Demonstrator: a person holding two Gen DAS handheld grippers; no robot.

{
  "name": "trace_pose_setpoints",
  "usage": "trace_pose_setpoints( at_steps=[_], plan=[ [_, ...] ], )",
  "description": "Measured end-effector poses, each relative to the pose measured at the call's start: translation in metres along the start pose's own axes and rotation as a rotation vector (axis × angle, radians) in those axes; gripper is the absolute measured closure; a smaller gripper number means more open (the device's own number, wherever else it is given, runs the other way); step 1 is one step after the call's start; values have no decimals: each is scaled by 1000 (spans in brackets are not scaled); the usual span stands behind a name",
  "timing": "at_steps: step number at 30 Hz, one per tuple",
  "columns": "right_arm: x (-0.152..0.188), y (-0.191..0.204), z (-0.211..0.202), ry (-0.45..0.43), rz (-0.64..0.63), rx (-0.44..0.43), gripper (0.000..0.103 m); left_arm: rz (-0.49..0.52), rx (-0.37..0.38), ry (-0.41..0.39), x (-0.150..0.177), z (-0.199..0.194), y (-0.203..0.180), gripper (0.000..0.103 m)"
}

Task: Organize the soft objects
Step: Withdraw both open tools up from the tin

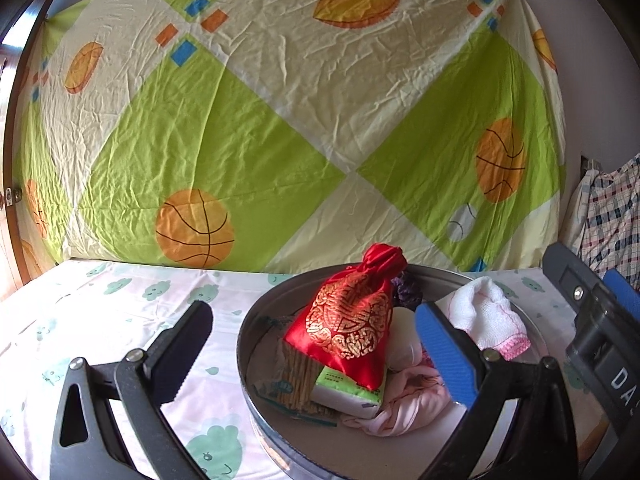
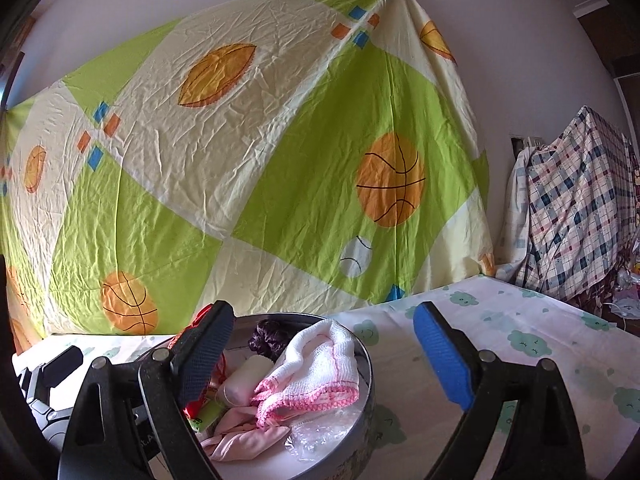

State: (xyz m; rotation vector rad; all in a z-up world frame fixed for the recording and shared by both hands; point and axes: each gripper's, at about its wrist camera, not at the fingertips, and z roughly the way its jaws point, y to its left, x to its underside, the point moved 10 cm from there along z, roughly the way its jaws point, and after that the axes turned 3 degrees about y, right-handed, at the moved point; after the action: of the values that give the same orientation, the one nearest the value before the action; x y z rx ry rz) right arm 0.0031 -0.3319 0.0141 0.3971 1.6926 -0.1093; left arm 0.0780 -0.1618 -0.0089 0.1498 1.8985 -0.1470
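Note:
A round metal tin [image 1: 256, 360] stands on the table and holds soft things: a red and gold drawstring pouch [image 1: 348, 320] on a tissue pack [image 1: 344, 394], a white cloth with pink edging [image 1: 486, 312], a pale pink garment [image 1: 408, 404] and a purple item [image 1: 406, 286]. My left gripper [image 1: 316, 352] is open and empty, its jaws straddling the tin's near side. My right gripper [image 2: 324, 356] is open and empty above the tin [image 2: 366, 396], over the white cloth [image 2: 316, 364]. The right gripper's body also shows at the left wrist view's right edge [image 1: 592, 320].
The table carries a white cloth with green cloud prints [image 1: 120, 312]. A green and cream sheet with basketball prints [image 1: 280, 120] hangs behind it. A plaid-covered pile [image 2: 572, 208] stands at the right. A crumpled clear plastic piece [image 2: 320, 436] lies in the tin.

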Motion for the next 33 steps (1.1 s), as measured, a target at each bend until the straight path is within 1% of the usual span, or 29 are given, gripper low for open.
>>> trace_pose_setpoints(
  at_steps=[11,16,20,23,28,33],
  plan=[
    [-1,11,-18,-31,-45,-4,10,7,16,14,8,-17,3,0],
    [3,15,-24,-11,-77,6,10,32,31,55,15,-19,0,0],
    [2,18,-35,-36,-84,-1,10,45,25,33,15,-25,-2,0],
    [-2,16,-44,-71,-79,9,9,43,18,12,13,-30,-1,0],
    [-6,18,-52,-110,-95,16,6,20,11,15,13,-32,4,0],
    [-9,19,-60,-145,-106,28,2,25,12,12,13,-33,3,0]
  ],
)
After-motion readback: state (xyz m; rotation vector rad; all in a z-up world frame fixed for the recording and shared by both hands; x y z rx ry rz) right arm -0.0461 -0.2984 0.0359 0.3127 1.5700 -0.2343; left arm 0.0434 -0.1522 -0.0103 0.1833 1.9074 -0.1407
